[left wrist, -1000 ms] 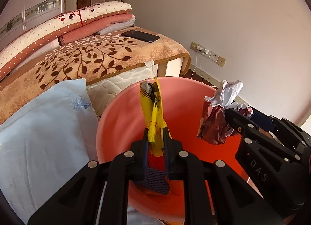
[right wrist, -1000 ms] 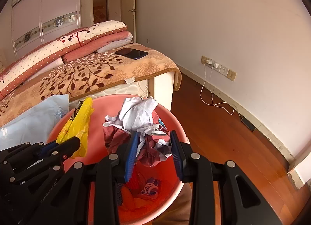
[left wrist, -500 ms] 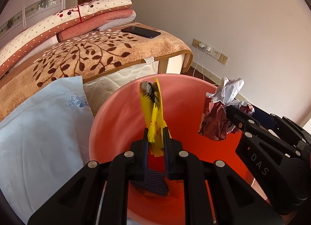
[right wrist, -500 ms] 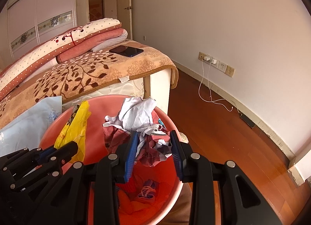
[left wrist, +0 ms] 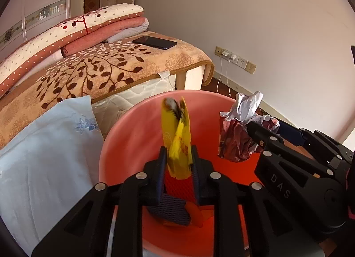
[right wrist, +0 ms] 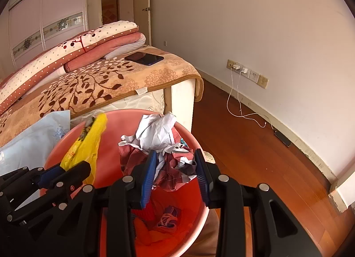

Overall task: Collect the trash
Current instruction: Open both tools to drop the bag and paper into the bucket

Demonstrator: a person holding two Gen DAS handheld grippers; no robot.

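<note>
A pink-orange trash bucket point(left wrist: 124, 137) sits below both grippers; it also shows in the right wrist view point(right wrist: 66, 143). My left gripper point(left wrist: 177, 161) has its jaws parted around a yellow wrapper point(left wrist: 177, 137), which looks blurred between them above the bucket. The wrapper also shows in the right wrist view point(right wrist: 86, 146). My right gripper point(right wrist: 176, 163) is shut on a crumpled white and dark red paper wad point(right wrist: 159, 146) above the bucket's mouth; the wad also shows in the left wrist view point(left wrist: 237, 137). Other trash point(right wrist: 166, 219) lies in the bucket's bottom.
A bed with a leaf-patterned blanket point(right wrist: 99, 84), folded quilts point(left wrist: 73, 35) and a black phone point(right wrist: 144, 58) stands behind the bucket. A light blue cloth point(left wrist: 44, 152) lies left. A wood floor point(right wrist: 255, 146), wall sockets and a white cable point(right wrist: 237, 92) are right.
My left gripper's jaws have opened wider and the yellow wrapper is now blurred and loose between them. Both grippers came closer over the bucket. The right gripper still holds the wad.
</note>
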